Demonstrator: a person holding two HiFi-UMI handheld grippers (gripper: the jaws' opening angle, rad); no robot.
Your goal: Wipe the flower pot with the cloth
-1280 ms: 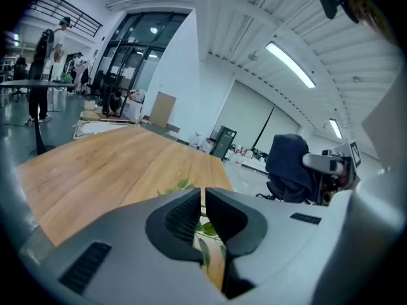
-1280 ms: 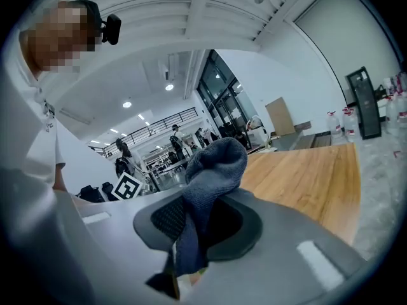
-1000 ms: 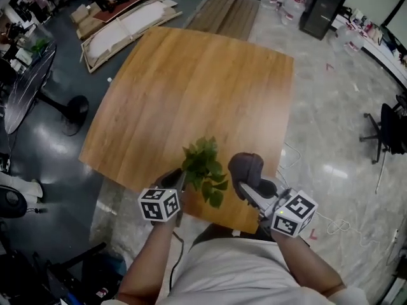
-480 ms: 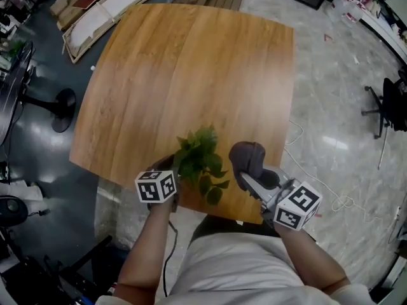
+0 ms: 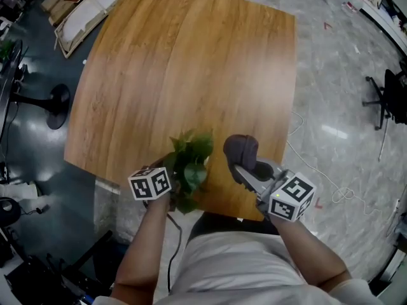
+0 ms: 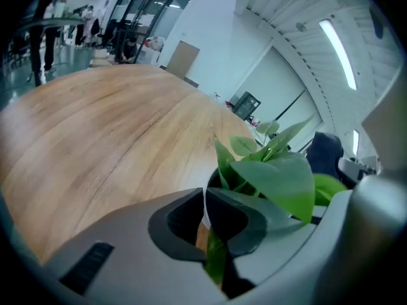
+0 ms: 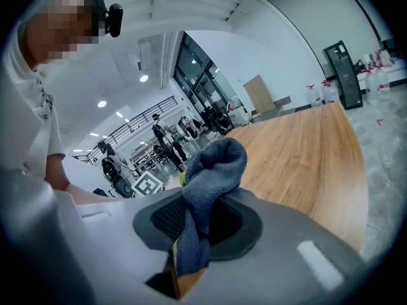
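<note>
Grey cloth (image 7: 213,164) is bunched up in the right gripper (image 7: 203,215). Its jaws are closed on the lower part of the cloth, and a rounded wad sticks up above them. Over on the other side, the left gripper (image 6: 205,196) has its jaws drawn narrow, pinching the white rim of the pot (image 6: 205,213), with one leaf caught down between them. Green leaves (image 5: 191,161) spill over that gripper and hide most of the pot from above.

From where the person stands, the pot is at the near edge of the table (image 5: 191,56), close to the body. The left gripper is on its left and the cloth is just to the right of the foliage. Cloth and leaves are near each other, but I can't tell whether they touch. I also can't say whether the pot stands on the wood or is held just off it.

Both forearms reach in from the bottom of the head view, and the marker cube on each gripper faces upward. In the left gripper view, the dark cloth shows behind the leaves.
</note>
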